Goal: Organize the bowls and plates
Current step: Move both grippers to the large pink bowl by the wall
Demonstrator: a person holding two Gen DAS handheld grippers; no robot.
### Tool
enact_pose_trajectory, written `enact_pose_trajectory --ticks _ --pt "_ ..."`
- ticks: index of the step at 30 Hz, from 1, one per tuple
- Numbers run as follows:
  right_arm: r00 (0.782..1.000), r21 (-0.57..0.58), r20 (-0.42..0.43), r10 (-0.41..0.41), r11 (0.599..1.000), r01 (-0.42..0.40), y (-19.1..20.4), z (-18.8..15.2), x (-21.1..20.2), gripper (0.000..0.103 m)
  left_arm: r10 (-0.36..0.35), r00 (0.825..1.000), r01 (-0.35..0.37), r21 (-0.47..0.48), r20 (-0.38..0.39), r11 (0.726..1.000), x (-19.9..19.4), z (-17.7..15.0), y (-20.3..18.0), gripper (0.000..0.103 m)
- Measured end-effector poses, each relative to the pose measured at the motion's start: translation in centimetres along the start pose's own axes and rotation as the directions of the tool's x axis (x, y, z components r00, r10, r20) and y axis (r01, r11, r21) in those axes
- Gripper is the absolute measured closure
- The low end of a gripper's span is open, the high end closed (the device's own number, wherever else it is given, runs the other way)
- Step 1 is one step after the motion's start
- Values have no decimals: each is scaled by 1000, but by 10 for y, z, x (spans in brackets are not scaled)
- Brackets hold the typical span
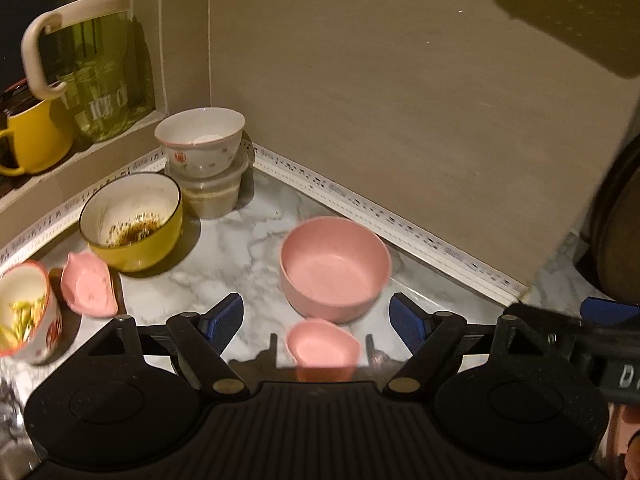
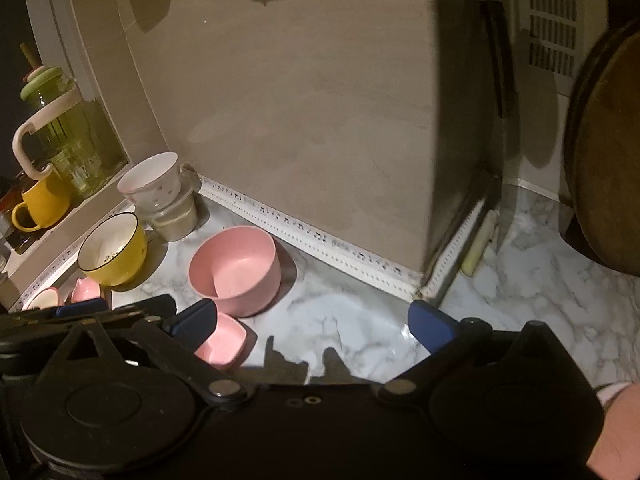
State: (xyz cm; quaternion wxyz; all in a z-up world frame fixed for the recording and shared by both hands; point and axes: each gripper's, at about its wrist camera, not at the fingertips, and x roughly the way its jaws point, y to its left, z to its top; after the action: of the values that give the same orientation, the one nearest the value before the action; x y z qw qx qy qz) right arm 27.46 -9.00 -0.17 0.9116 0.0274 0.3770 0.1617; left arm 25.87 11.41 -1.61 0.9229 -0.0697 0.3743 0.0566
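Looking down at a slant along both tools, I have the left gripper (image 1: 316, 312) with its jaws spread and nothing between the pads, poised over the marble counter (image 1: 248, 248) with the pink bowl (image 1: 334, 266) just ahead and a small pink dish (image 1: 322, 345) nearly under it. My right gripper (image 2: 314, 318) sits close alongside, tilted the same way, jaws gaping and empty over bare counter, the pink bowl to its left. The yellow bowl (image 1: 132, 222) stands further left, its dark residue possibly sauce; blur hides it.
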Motion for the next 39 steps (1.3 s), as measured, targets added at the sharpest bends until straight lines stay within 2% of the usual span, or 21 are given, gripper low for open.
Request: enact_pose_trajectory --ticks 3,8,15,23,27,30,32,34,36,39 --pt "1000 -8 -16 -4 1000 4 6 6 14 2 0 1000 0 4 -2 1000 16 12 6 23" --pt "995 43 -102 17 999 -12 11 16 44 4 -3 999 2 -30 -36 1000 46 28 16 23" --pt "991 80 -133 8 997 2 18 25 79 7 15 995 -23 -75 -97 997 83 39 18 23" --pt "987 82 -163 8 997 6 22 27 120 25 48 990 -62 -101 -130 993 118 48 28 23" --pt "983 71 -181 11 997 2 27 27 138 32 45 989 -62 -119 -141 991 129 48 32 23" --pt "982 75 -189 22 997 -8 28 26 147 40 37 987 -56 -121 -154 991 138 46 31 24" --pt "981 80 -194 34 997 -18 28 26 152 48 37 986 -57 -121 -161 991 142 45 30 28" --pt "979 79 -198 39 997 -24 29 26 156 50 21 985 -43 -122 -172 992 146 44 30 42" --pt "980 75 -197 36 997 -22 29 26 159 54 9 985 -33 -132 -175 991 150 44 31 49" --pt "977 89 -207 49 996 -31 25 27 165 68 6 984 -32 -142 -180 989 153 44 33 66"
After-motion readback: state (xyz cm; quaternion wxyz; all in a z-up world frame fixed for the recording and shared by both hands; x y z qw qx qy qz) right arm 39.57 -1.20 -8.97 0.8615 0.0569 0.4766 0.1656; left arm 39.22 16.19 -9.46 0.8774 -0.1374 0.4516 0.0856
